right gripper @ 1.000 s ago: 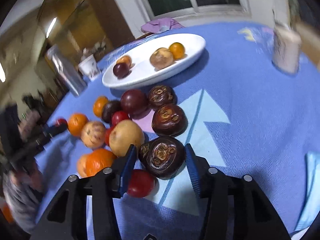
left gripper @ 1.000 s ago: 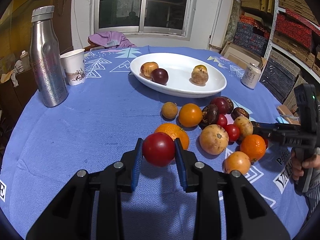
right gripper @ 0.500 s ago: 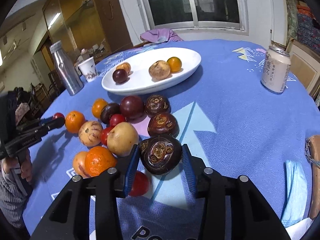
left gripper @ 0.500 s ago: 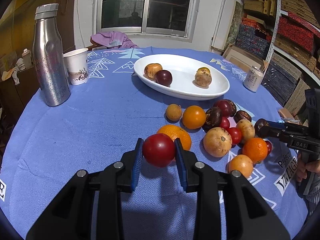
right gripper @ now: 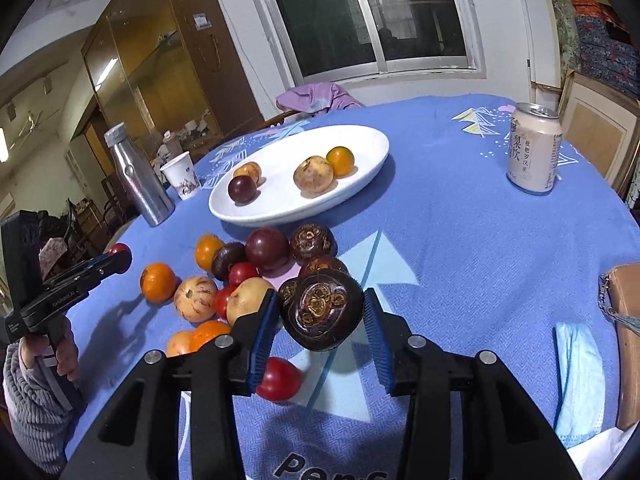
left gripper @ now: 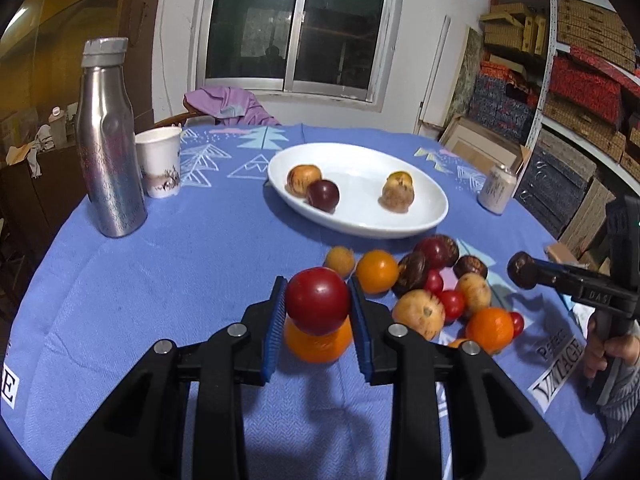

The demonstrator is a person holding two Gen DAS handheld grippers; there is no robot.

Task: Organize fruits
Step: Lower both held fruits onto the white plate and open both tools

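Observation:
My left gripper [left gripper: 318, 304] is shut on a red tomato [left gripper: 317, 300] and holds it above an orange [left gripper: 318, 345] on the blue tablecloth. My right gripper [right gripper: 322, 318] is shut on a dark brown mangosteen [right gripper: 321, 315], lifted above the fruit pile [right gripper: 256, 272]. The white oval plate [left gripper: 360, 220] lies beyond the pile and holds several fruits, among them a dark plum [left gripper: 323, 195]. The same plate also shows in the right wrist view [right gripper: 372, 148]. The right gripper with its mangosteen shows in the left wrist view [left gripper: 524, 270].
A steel bottle [left gripper: 108, 140] and a paper cup [left gripper: 160, 162] stand at the left. A drink can [right gripper: 534, 148] stands at the right. A loose tomato [right gripper: 280, 378] lies under my right gripper. A blue cloth [right gripper: 580, 376] and a brown pouch [right gripper: 624, 320] lie at the right edge.
Both grippers have risen with their fruit. The tomato and the mangosteen sit higher above the table than before.

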